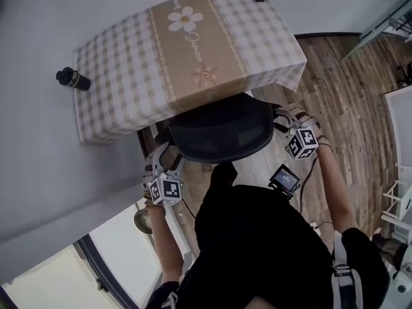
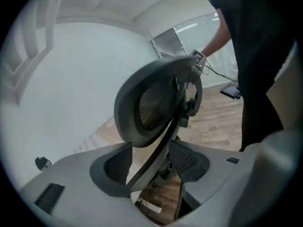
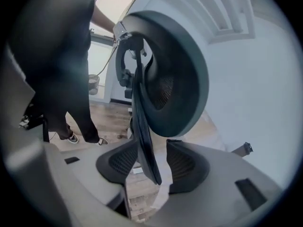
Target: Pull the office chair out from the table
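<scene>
Wooden floor (image 1: 347,76) and checked table (image 1: 116,76), office chair (image 1: 222,131) tucked against the near edge. Its backrest rim (image 3: 142,126) is straddled by left gripper (image 2: 151,167) and right gripper (image 3: 151,167), jaws apart (no pad visibly pressing); both should be clamped firmly before an even, level pull is made.

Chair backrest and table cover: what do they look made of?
Black curved chair backrest: probably woven mesh in a matte plastic frame; fine weave shows inside the rim. Beige checked table cover: likely cloth; it drapes over the edges.
</scene>
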Motion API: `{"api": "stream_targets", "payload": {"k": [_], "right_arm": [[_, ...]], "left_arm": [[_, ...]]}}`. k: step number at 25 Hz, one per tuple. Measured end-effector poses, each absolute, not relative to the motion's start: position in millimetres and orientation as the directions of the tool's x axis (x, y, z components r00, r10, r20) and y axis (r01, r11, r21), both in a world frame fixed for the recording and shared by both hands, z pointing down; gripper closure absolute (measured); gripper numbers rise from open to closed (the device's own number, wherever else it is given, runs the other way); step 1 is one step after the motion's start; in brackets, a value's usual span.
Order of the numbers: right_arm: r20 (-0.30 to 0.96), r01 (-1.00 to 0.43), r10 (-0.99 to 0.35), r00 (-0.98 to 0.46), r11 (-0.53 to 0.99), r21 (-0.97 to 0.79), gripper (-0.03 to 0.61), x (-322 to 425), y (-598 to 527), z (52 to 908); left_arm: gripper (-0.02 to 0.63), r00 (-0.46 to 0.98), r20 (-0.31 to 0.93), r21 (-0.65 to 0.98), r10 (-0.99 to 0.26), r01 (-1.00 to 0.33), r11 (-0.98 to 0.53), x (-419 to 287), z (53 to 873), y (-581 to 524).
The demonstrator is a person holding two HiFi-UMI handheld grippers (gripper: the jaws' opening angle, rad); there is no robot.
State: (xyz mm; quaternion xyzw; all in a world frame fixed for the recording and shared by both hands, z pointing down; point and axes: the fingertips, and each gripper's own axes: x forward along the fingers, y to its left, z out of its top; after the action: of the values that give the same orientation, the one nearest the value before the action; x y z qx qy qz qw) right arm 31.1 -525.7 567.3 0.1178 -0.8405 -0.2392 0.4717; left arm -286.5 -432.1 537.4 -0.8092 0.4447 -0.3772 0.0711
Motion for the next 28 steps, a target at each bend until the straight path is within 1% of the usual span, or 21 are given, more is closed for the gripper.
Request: {"api": "stream_targets", "payload": {"k": [1,3,6,8,10,12,16,22,26,28], "right_arm": [[0.757,0.059,-0.403,-0.515,0.864,0.5,0.379,30,-527,573],[0.793,0.106,-0.345,-0.502,0.885,0.453,0.376,27,-528,582],[0.827,0.121,-0.259,-0.498,0.924,0.362,0.367,24,-530,593],[0.855,0.16,-0.235,-0.462,0.926,0.341,0.368,24,-532,604],[0.88,0.225,-0.225,-0.419,0.913,0.341,0.389,23,-533,617],[0.893,0.255,-0.2,-0.403,0.913,0.32,0.387,17,-531,625],[0.894,0.256,-0.176,-0.413,0.919,0.3,0.399,3,-531,636],[0.89,0.242,-0.143,-0.432,0.933,0.267,0.39,-5,-533,643],[0.885,0.23,-0.148,-0.442,0.935,0.271,0.39,-10,-534,649],[0.882,0.225,-0.151,-0.447,0.935,0.274,0.393,-10,-534,650]], "left_arm": [[0.345,0.308,0.582,-0.475,-0.752,-0.622,-0.623,-285,545,-434],[0.339,0.3,0.63,-0.486,-0.717,-0.568,-0.665,-282,558,-439],[0.339,0.322,0.658,-0.443,-0.681,-0.565,-0.696,-279,571,-451],[0.337,0.332,0.667,-0.433,-0.667,-0.555,-0.71,-279,577,-456],[0.341,0.358,0.661,-0.42,-0.66,-0.552,-0.72,-280,577,-457],[0.347,0.367,0.669,-0.406,-0.646,-0.548,-0.732,-284,578,-456],[0.349,0.29,0.736,-0.416,-0.612,-0.52,-0.746,-305,591,-455],[0.31,0.342,0.776,-0.339,-0.53,-0.481,-0.808,-301,608,-467],[0.305,0.34,0.809,-0.327,-0.48,-0.417,-0.848,-294,632,-473],[0.321,0.324,0.826,-0.336,-0.461,-0.373,-0.865,-290,644,-476]]}}
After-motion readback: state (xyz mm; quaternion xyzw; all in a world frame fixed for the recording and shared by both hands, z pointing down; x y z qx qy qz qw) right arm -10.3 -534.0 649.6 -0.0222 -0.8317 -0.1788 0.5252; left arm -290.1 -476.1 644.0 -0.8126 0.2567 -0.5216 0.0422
